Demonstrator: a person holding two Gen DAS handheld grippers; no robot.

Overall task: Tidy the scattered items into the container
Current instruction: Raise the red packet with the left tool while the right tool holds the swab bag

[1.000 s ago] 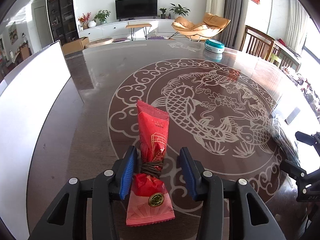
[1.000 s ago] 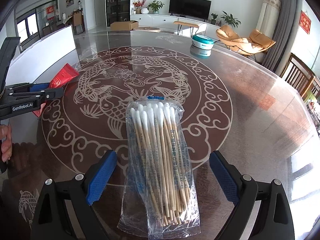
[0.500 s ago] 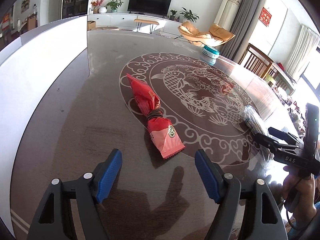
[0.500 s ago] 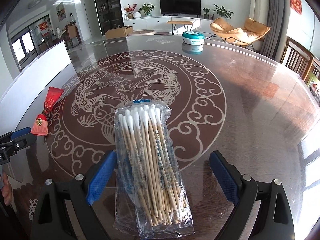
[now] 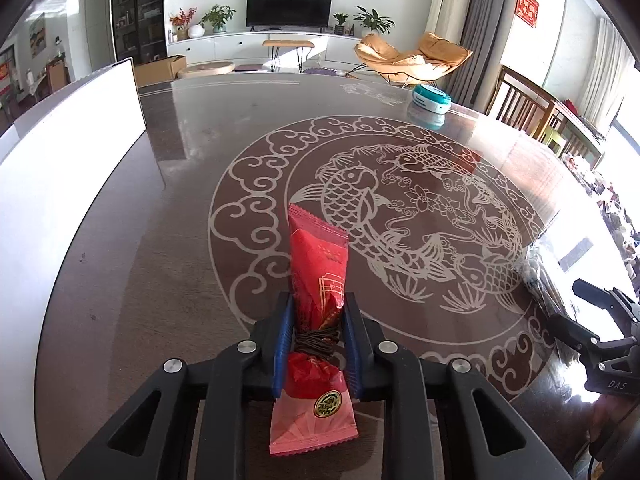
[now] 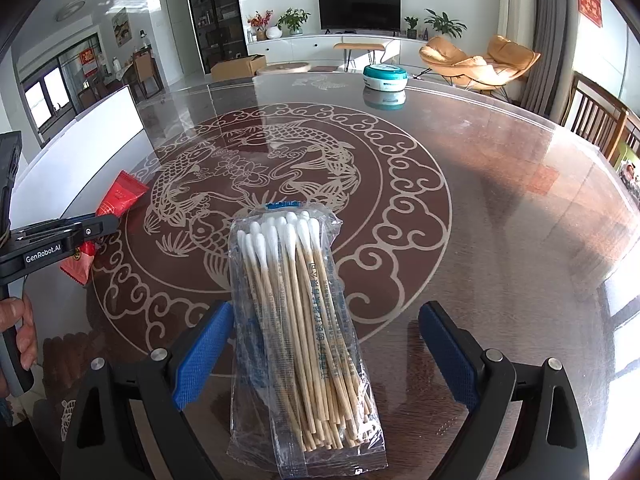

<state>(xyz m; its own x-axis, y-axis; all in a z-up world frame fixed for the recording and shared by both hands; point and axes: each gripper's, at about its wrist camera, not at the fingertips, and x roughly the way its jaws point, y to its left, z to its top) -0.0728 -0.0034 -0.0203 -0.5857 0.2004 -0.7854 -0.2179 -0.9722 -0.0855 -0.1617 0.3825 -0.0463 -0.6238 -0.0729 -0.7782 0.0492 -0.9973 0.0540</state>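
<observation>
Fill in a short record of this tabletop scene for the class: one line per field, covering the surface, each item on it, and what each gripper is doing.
surface: dark glossy table with a pale fish pattern
left gripper: jaws have just closed on the tied middle of a red packet
right gripper: open, a clear bag of cotton swabs lying between its fingers, not gripped
other item: teal and white round tub at the far side
white board: along the table's left edge

My right gripper (image 6: pixel 324 354) stands wide open around the swab pack (image 6: pixel 298 320), pads clear of it. Left of the pack, my left gripper (image 6: pixel 86 234) pinches the red packet (image 6: pixel 120 198). Beyond the pack sits a teal tub (image 6: pixel 386 76).
</observation>
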